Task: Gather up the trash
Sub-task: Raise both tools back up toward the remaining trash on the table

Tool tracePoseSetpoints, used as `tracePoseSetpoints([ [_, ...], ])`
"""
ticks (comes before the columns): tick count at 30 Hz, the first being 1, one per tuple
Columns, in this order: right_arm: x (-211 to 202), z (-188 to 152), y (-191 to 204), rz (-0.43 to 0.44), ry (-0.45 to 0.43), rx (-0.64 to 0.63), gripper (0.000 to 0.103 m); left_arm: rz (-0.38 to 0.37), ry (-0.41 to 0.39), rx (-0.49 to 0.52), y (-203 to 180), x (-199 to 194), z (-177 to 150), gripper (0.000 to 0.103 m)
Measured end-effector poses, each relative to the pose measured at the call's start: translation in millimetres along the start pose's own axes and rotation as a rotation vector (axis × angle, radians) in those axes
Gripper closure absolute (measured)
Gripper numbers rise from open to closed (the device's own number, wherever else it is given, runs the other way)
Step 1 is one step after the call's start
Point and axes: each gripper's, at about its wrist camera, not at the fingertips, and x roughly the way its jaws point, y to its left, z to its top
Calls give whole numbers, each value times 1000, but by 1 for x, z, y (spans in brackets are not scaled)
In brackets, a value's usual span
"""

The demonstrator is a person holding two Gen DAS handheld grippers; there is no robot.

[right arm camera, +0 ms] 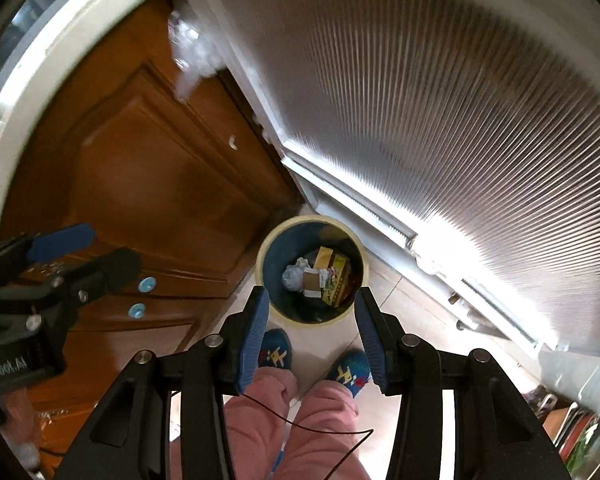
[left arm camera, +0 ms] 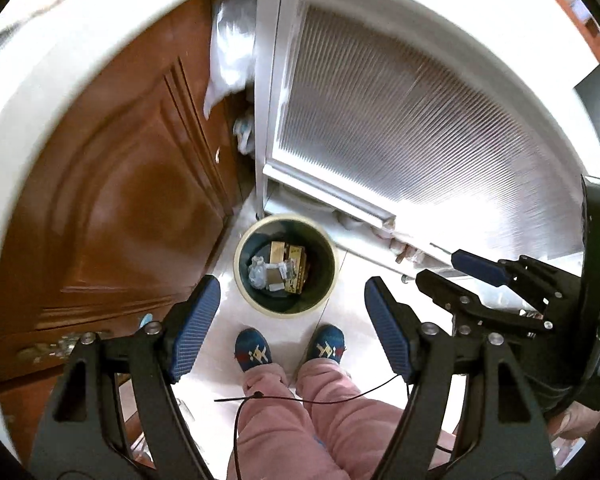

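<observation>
The round cream-rimmed waste bin point(left arm camera: 286, 266) is standing on the pale floor at twelve o'clock from the person's blue slippers point(left arm camera: 253, 350), holding crumpled paper and yellow cartons point(left arm camera: 290, 268). The left gripper point(left arm camera: 290, 318) is hanging spread and empty; the right gripper point(right arm camera: 310, 330) is standing half-spread, pinching nothing. Judgement: both should be centring over the rim before reaching for it.
</observation>
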Motion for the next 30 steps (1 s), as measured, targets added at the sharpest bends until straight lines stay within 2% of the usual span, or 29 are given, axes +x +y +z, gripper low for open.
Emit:
tracePoseSetpoints([
  [7, -79, 5, 4, 28, -92, -56, 58, 11, -114, 35, -19, -84, 16, 31],
  [14, -168, 15, 2, 27, -256, -124, 58, 47, -246, 91, -42, -168, 40, 31],
  [20, -232, 33, -8, 56, -370, -126, 58, 55, -330, 111, -59, -226, 62, 31],
  [23, -261, 45, -18, 88, -412, -103, 58, 69, -350, 118, -67, -248, 76, 31],
  [26, -286, 61, -27, 108, -443, -90, 58, 117, -382, 142, -78, -268, 97, 31],
  [30, -313, 92, -39, 112, -479, -67, 58, 147, -401, 175, -80, -280, 123, 31],
])
